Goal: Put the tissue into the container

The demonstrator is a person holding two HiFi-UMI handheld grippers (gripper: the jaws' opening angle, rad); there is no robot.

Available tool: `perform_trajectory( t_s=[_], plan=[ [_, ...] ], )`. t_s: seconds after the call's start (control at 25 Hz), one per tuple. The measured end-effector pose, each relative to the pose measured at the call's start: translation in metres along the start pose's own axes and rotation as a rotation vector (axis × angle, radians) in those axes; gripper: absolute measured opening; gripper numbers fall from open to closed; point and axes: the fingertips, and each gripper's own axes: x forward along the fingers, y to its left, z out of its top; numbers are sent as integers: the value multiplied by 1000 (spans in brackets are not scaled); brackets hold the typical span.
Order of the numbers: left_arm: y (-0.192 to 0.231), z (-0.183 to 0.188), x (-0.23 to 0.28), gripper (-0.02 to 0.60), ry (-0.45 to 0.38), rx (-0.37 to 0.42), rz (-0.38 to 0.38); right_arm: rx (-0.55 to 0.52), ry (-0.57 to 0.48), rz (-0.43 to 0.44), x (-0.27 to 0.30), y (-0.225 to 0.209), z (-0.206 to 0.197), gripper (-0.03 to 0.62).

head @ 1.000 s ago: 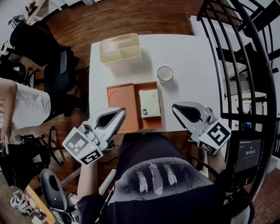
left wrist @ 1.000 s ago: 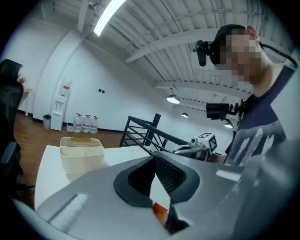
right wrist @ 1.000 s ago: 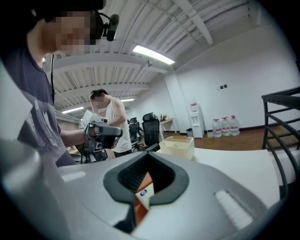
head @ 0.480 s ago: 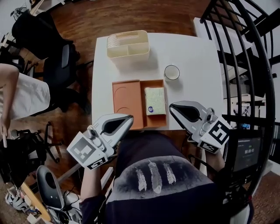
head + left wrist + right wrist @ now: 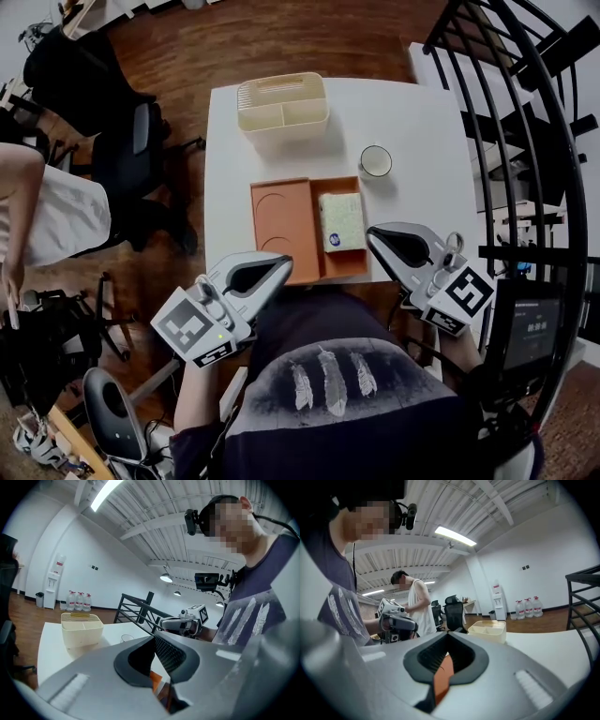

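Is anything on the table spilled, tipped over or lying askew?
Nothing stands out. The tissue pack lies flat in the orange tray's right compartment. The cream container and the glass stand upright on the white table, and nothing is spilled.

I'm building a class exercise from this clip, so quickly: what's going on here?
A person holds a gripper in each hand at the near edge of a white table. The left gripper and the right gripper are both shut and hold nothing. The tissue pack lies untouched in the right section of an orange tray. The cream container stands at the far side of the table, with a cup nearby.
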Motion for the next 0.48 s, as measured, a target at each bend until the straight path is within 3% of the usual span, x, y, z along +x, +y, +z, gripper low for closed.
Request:
perform_trajectory(
  t_s=[0.48],
  plan=[
    [3,2,-28,14,5,13,-26,-27,6,-32,16,25,13,3]
  ],
)
